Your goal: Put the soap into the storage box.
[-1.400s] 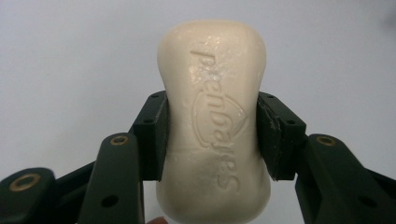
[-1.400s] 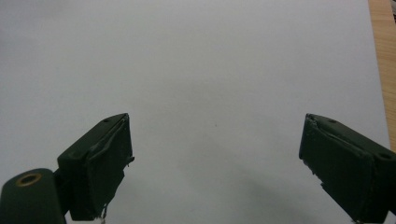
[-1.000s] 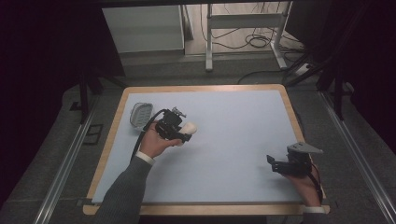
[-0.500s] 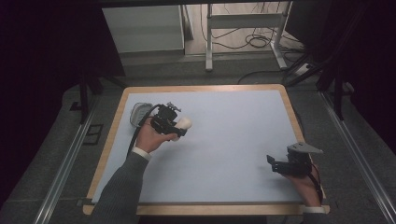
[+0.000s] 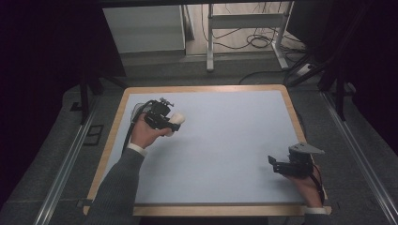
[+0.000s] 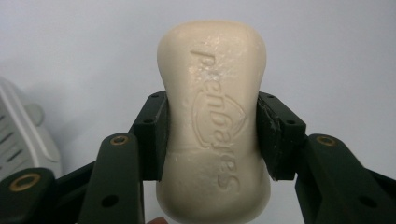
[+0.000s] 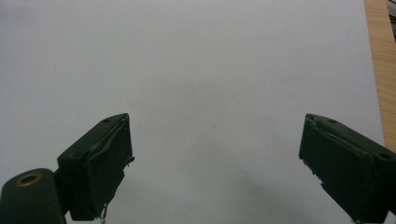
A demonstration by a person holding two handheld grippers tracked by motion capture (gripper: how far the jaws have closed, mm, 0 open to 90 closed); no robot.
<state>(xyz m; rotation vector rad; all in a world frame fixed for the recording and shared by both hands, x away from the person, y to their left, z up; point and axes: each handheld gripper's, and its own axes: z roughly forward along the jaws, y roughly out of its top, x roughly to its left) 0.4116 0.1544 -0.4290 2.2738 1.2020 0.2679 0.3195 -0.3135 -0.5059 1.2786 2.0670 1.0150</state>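
Between the left gripper point(image 6: 211, 135) pads, a smooth, waisted cream soap bar point(image 6: 214, 121), embossed lettering; right gripper point(image 7: 215, 163) agape.

The left gripper point(image 5: 170, 123) — jaws clamped on the bar of soap point(image 6: 214, 121) — is now closer to the grey soap dish point(image 5: 137, 109) at the table's far left corner, slightly farther from the person than before.

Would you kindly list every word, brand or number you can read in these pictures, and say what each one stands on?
"pienbajes", as best it reads: pressed into the face of the cream soap bar, running along its length between the jaws of the left gripper; some letters are soft and unsure.
No other text can be read in these pictures.
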